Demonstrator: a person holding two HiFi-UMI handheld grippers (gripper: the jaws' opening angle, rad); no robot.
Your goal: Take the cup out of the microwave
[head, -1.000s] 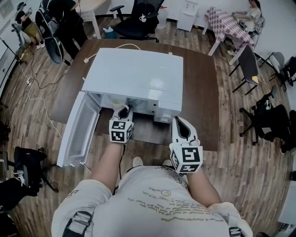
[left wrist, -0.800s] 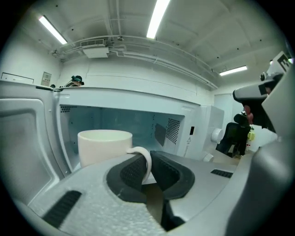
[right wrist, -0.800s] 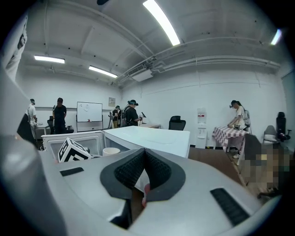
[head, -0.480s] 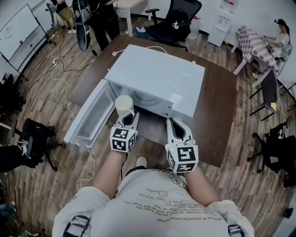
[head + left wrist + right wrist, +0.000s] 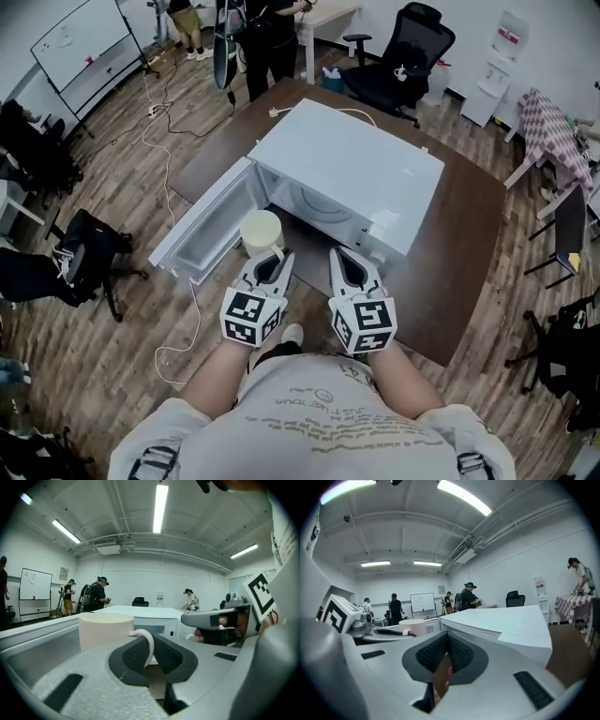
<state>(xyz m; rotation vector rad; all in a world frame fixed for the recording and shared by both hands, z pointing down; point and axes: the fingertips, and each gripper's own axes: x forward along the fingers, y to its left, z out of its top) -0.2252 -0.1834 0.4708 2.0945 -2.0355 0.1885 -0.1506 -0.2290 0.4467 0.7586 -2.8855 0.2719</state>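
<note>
Cream cup [image 5: 262,232] is now clear of the microwave [image 5: 361,169], out past the cavity mouth, at 12 o'clock of our left gripper [image 5: 271,255]. Left pads pinch the cup handle [image 5: 148,644]. Open door [image 5: 208,221] is at 9 o'clock of the cup. Right gripper [image 5: 345,255], at 3 o'clock of the left, has pads pressed together with nothing between. A second ago the cup was inside the cavity, and half a second ago it was at the mouth. We judge removal basically done, with set-down on the table [image 5: 469,234] likely next.
</note>
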